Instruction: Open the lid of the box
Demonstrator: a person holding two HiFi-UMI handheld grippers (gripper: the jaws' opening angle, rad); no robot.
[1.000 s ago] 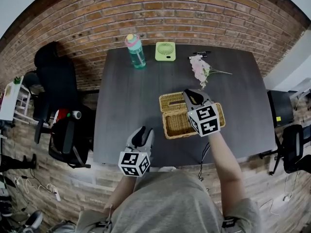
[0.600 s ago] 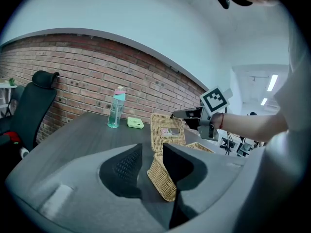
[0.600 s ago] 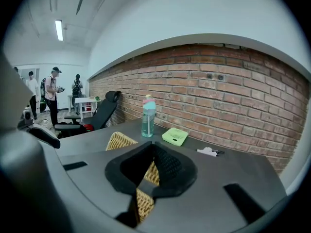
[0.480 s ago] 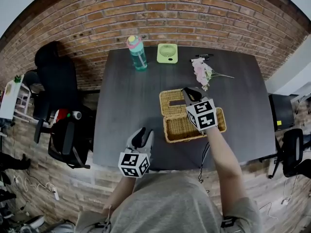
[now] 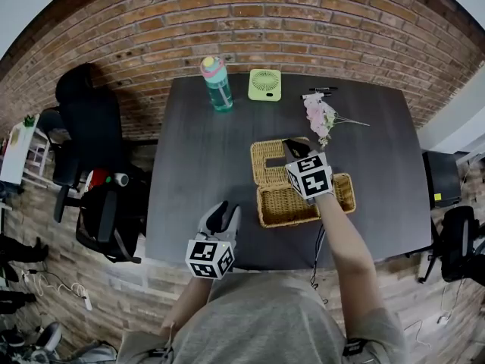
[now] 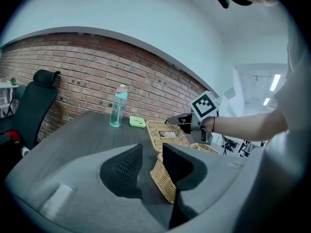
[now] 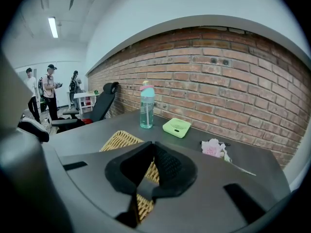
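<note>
A wicker box (image 5: 282, 205) stands on the dark table (image 5: 197, 165), right of the middle. Its wicker lid (image 5: 267, 162), with a slot in it, is swung up and back toward the far side. My right gripper (image 5: 292, 145) is shut on the lid's right edge; in the right gripper view the lid (image 7: 118, 141) shows just past the closed fingertips of that gripper (image 7: 151, 152). My left gripper (image 5: 220, 217) hovers at the table's near edge, apart from the box, with nothing between its jaws, which are closing slightly. In the left gripper view the box (image 6: 163, 178) lies beyond the gripper (image 6: 151, 154).
A teal bottle (image 5: 217, 83), a green fan (image 5: 264, 84), pink flowers (image 5: 320, 116) and a pen (image 5: 318, 91) lie along the table's far side. A black chair (image 5: 87, 127) stands left of the table. People (image 7: 48, 89) stand far off.
My right gripper has shifted a little toward the far side with the lid edge in it. The left gripper has stayed at the near edge.
</note>
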